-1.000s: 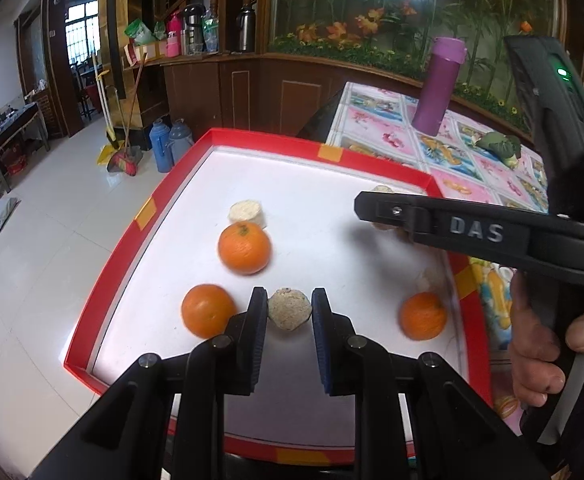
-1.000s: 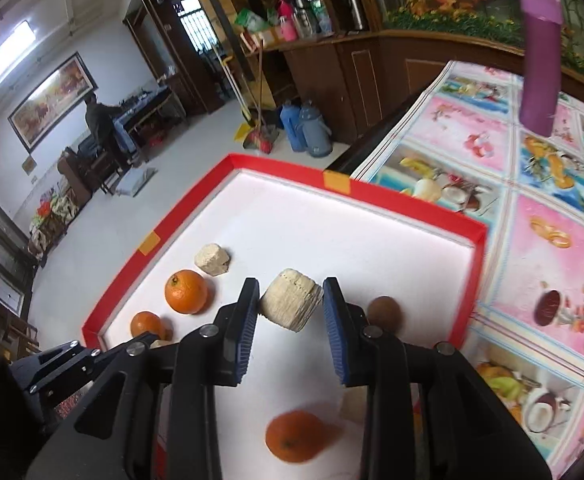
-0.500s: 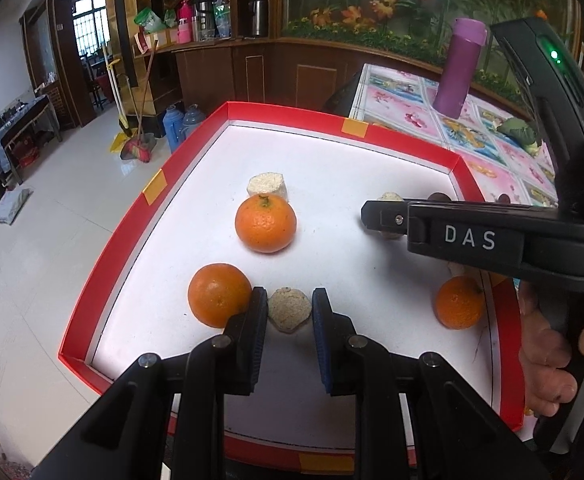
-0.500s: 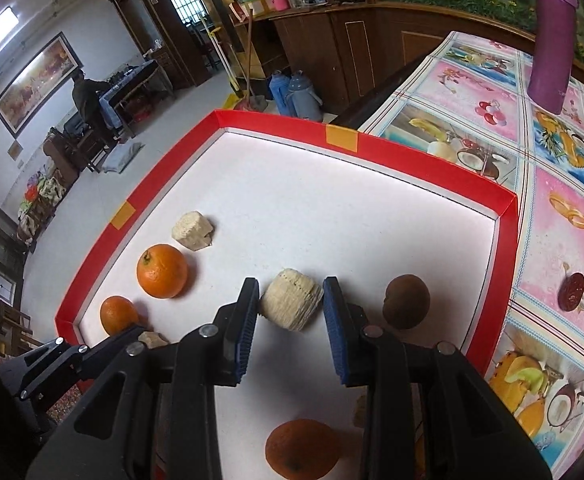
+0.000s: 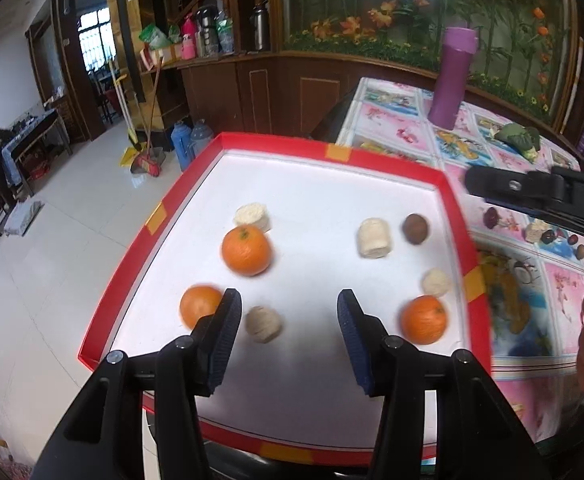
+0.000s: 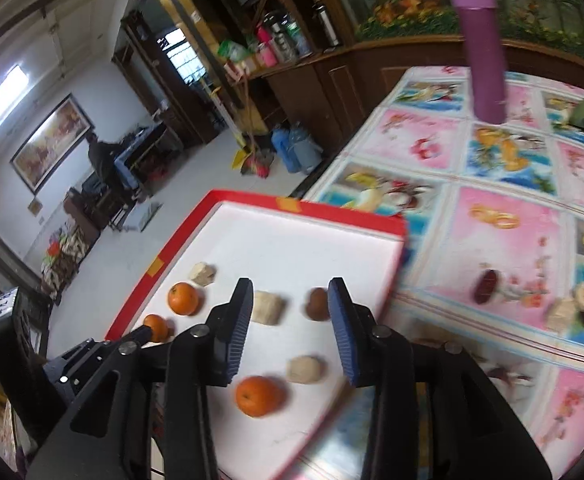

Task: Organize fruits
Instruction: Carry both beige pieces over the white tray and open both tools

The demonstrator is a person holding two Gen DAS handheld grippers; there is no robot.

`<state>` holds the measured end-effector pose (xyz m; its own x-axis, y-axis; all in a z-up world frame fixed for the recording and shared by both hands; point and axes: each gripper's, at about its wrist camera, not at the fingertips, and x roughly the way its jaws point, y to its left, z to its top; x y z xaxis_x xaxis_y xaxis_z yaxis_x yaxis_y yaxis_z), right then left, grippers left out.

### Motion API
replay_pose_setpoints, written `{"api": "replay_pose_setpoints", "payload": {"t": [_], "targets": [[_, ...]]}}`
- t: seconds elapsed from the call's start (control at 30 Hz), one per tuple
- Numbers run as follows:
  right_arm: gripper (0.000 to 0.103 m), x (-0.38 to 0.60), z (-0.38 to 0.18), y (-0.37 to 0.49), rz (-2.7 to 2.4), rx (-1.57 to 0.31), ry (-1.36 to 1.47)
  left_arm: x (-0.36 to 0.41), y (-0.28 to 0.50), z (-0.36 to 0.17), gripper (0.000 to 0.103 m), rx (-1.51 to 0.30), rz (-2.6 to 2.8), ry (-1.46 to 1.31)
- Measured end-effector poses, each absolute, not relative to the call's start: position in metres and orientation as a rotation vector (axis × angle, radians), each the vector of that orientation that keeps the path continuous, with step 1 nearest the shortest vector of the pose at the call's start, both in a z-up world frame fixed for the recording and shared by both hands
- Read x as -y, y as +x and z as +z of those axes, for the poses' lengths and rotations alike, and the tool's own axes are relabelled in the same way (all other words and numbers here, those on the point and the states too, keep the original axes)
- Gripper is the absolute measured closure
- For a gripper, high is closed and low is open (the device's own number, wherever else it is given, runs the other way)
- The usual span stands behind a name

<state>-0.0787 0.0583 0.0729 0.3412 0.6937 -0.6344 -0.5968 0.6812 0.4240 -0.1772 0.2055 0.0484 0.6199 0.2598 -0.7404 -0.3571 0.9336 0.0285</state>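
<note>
My left tongs (image 5: 287,326) are spread wide and hold nothing. A tan lump (image 5: 263,324) lies on the tray floor between the fingers, just beside the left pad (image 5: 224,336) and apart from the right one. An orange (image 5: 198,306) sits just outside the left pad, near the tray's left rim.

My right tongs (image 6: 289,322) are also wide open and empty, above the tray's right half. Between the fingers, farther out, lie a pale block (image 6: 267,307) and a brown fruit (image 6: 318,304); nearer in lie a second lump (image 6: 304,369) and an orange (image 6: 256,395).

The tray (image 5: 376,158) has a white floor and a raised red rim with orange tape marks.

Left group: a large orange (image 5: 246,251) touches a pale piece (image 5: 253,217) behind it.

Right group: the block and brown fruit sit side by side, apart. The second lump and the right orange (image 5: 424,319) lie close to the right rim.

Open floor: the whole far third of the tray, the centre strip between the two groups, and the near strip behind my left fingers.

The tray's left rim overhangs the room floor. Its right rim borders a patterned tablecloth (image 6: 504,184), which carries a purple flask (image 6: 482,40) at the far side and small dark and pale items near its right edge.
</note>
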Motion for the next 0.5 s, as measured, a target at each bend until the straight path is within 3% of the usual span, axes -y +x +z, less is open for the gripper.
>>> {"api": "replay_pose_setpoints", "payload": {"t": [0.5], "targets": [[0.061,0.130,0.024,-0.038,0.496,-0.946,0.201,-0.104,-0.142,0.068,0.047,-0.846,0.142,0.003]]}}
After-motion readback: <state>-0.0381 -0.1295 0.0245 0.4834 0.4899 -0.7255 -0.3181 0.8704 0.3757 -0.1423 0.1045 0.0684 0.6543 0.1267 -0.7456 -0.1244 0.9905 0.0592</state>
